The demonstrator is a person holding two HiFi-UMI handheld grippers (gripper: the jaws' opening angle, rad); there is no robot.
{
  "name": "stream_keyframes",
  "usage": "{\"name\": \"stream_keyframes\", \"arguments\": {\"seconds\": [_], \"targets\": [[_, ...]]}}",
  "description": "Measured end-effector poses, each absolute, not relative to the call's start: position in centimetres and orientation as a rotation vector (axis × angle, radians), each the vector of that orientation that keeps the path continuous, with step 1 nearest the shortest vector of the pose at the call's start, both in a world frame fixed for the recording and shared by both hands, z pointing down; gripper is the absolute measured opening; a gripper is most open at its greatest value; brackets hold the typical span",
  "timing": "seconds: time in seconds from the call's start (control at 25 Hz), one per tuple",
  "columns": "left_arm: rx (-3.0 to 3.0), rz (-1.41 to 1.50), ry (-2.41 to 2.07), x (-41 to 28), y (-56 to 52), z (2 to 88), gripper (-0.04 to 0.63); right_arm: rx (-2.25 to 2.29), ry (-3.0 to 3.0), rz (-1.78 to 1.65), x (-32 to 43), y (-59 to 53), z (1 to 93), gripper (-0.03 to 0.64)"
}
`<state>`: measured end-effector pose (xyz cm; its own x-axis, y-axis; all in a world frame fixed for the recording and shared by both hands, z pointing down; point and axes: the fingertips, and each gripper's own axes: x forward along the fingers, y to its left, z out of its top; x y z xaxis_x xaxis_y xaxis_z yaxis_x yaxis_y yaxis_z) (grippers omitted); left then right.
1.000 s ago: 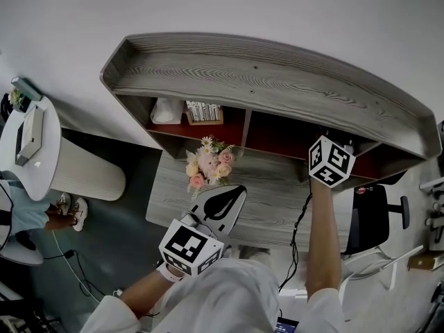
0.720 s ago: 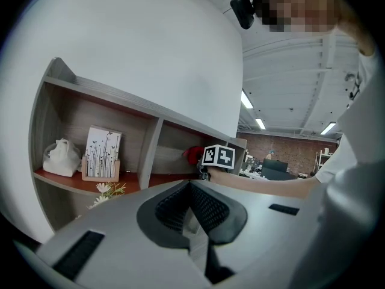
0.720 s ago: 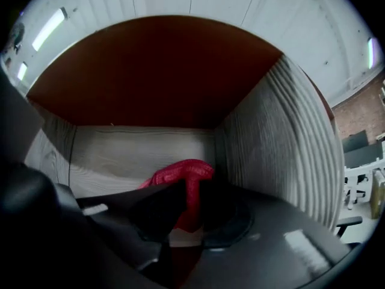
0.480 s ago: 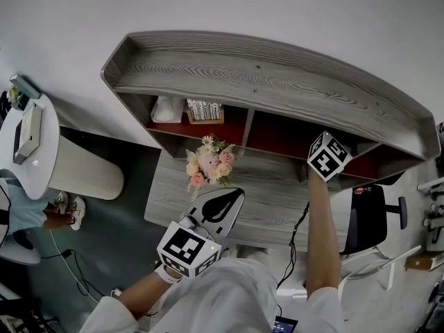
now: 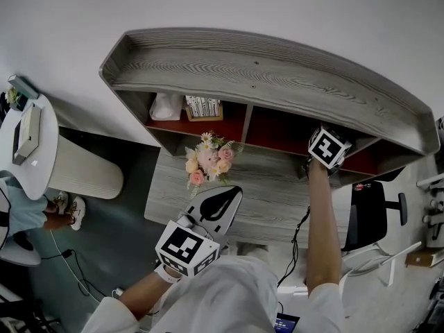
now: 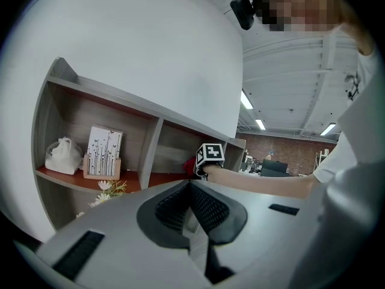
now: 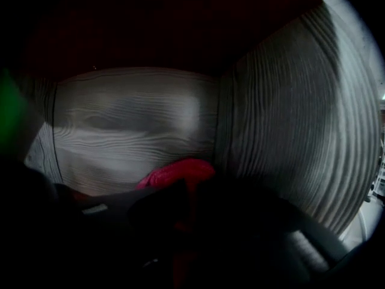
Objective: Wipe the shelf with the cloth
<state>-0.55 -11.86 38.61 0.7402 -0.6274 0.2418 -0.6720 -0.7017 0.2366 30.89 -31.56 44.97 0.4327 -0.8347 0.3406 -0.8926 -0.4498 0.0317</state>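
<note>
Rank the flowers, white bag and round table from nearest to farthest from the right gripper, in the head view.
From the right gripper, in the shelf's right bay:
1. Flowers, on the desk to its left.
2. White bag, in the shelf's left bay.
3. Round table, far left.

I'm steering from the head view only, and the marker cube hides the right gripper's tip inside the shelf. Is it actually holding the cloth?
Observer: Yes. The right gripper view shows the right gripper shut on a red cloth.
Operator: Which part of the compartment does it face?
Observer: The corner where the grey back panel meets the side wall.
Operator: And the left gripper?
Observer: The left gripper has its jaws together, with nothing between them.
</note>
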Motion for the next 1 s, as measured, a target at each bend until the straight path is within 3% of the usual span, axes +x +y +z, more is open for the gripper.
{"name": "stream_keyframes", "arguments": {"seconds": [0.48,1.0], "targets": [[2.624,0.202,-0.984,-0.3,-10.9,39.3,0.006,2.255,-1.703,0.608,29.2,-32.2,45.7,0.083],[2.603,0.183,-1.037,-2.3,-11.1,39.1,0.006,2.130,-1.893,0.641,22.3,-34.0,45.5,0.081]]}}
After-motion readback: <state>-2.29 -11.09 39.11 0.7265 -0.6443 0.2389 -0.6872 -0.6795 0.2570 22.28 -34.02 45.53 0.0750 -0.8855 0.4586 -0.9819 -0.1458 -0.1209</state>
